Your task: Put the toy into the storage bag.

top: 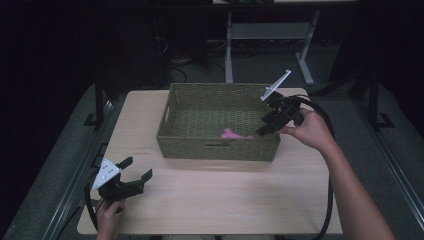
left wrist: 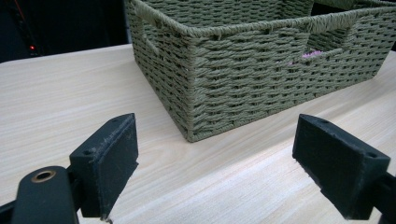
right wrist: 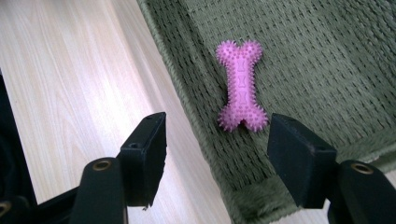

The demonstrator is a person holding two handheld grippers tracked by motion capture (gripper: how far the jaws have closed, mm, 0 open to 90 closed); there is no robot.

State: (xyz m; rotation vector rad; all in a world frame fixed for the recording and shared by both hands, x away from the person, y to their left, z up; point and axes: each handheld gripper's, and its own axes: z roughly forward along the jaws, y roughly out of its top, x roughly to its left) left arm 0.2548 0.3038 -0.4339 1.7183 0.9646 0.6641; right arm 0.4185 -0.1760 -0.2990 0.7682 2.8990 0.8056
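Observation:
A pink spiky bone toy [right wrist: 242,87] lies flat on the floor of the green woven basket [top: 172,132], near its front right corner [top: 234,134]. My right gripper [top: 269,125] hovers over the basket's right end, tilted down toward the toy. Its jaws [right wrist: 217,158] stand open with nothing between them, above the toy and apart from it. My left gripper [top: 136,169] rests low at the table's front left, jaws wide open and empty [left wrist: 215,163], facing the basket's near corner [left wrist: 196,93].
The basket sits at the back middle of the light wood table [top: 225,200]. A slot handle in the basket's front wall [left wrist: 327,44] lets the pink show through. Desk legs [top: 229,50] and dark floor lie beyond the table.

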